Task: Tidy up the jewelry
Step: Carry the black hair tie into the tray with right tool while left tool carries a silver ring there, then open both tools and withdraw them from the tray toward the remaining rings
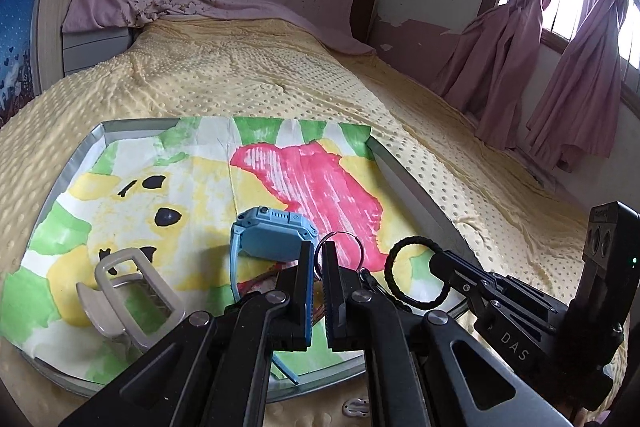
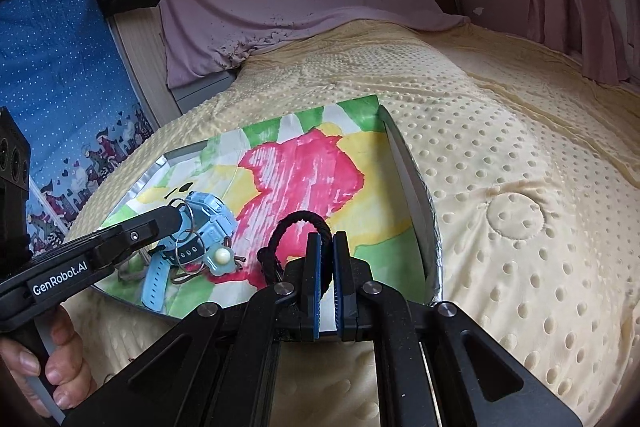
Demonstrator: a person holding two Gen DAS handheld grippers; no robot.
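A grey tray [image 1: 408,183] lined with a painted paper lies on the bed. On it are a blue watch [image 1: 272,235], a beige hair claw [image 1: 132,291] and a keychain with a fried-egg charm [image 2: 222,259]. My left gripper [image 1: 318,259] is shut on a thin metal ring [image 1: 340,233] of that keychain, just right of the watch. My right gripper [image 2: 326,243] is shut on a black braided band [image 2: 298,223], whose loop stands up over the tray's near right part. In the left wrist view the band [image 1: 416,271] hangs from the right gripper's tips [image 1: 440,263].
A yellow dotted blanket [image 2: 500,147] covers the bed around the tray [image 2: 412,179]. A small silver clip [image 1: 354,407] lies on the blanket by the tray's near edge. Pink curtains [image 1: 520,67] hang at right. A hand [image 2: 44,367] holds the left gripper's handle.
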